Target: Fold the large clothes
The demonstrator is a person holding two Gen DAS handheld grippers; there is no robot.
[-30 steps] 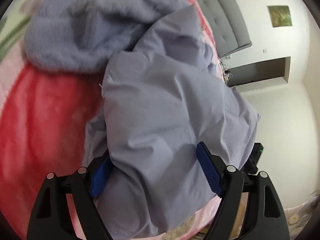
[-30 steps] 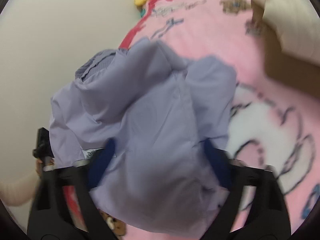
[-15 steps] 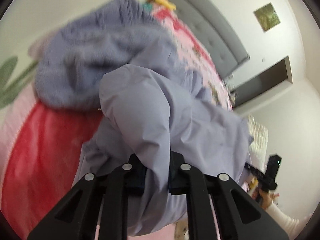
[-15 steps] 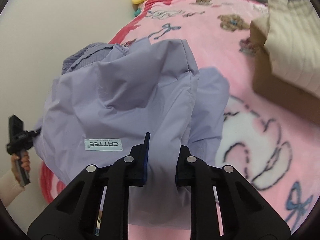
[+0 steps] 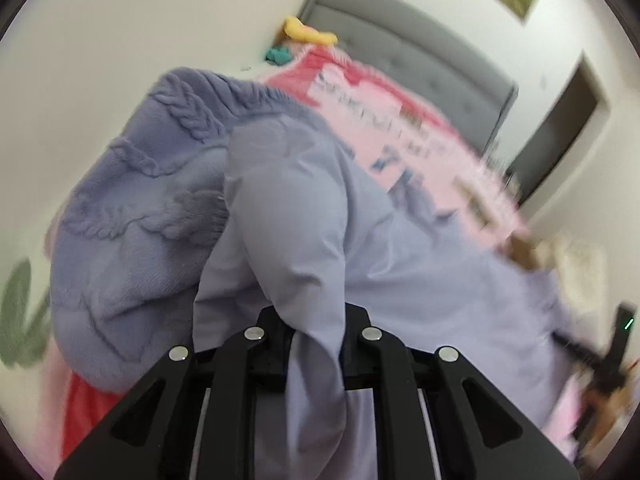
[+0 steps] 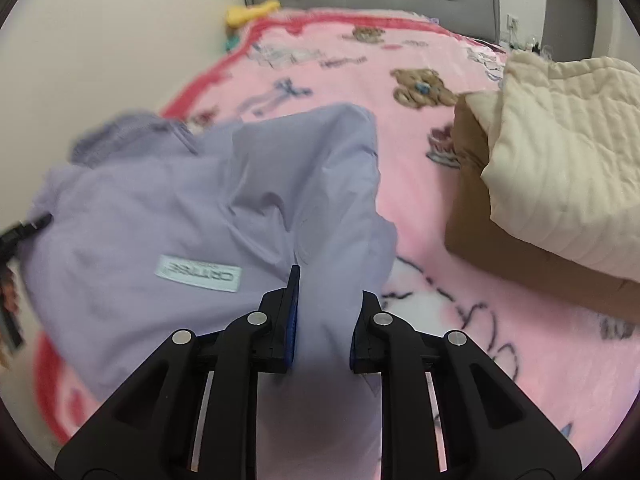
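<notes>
1. Your left gripper (image 5: 316, 344) is clamped on a pinch of the lilac jacket (image 5: 400, 280), so that edge lifts clear of the knitted lavender sweater (image 5: 132, 216) heaped to its left.
2. The jacket hangs between your two hands above the pink bear-print blanket (image 6: 400, 120), its label (image 6: 198, 273) facing up, probably so it spreads for folding; blur hides the far edge.
3. Your right gripper (image 6: 320, 328) grips another bunch of the jacket, well apart from the cream quilt (image 6: 560, 152) on the cardboard box (image 6: 500, 248).

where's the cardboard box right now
In the right wrist view the cardboard box sits on the pink blanket at the right, under a cream quilt, apart from the lilac jacket.
</notes>
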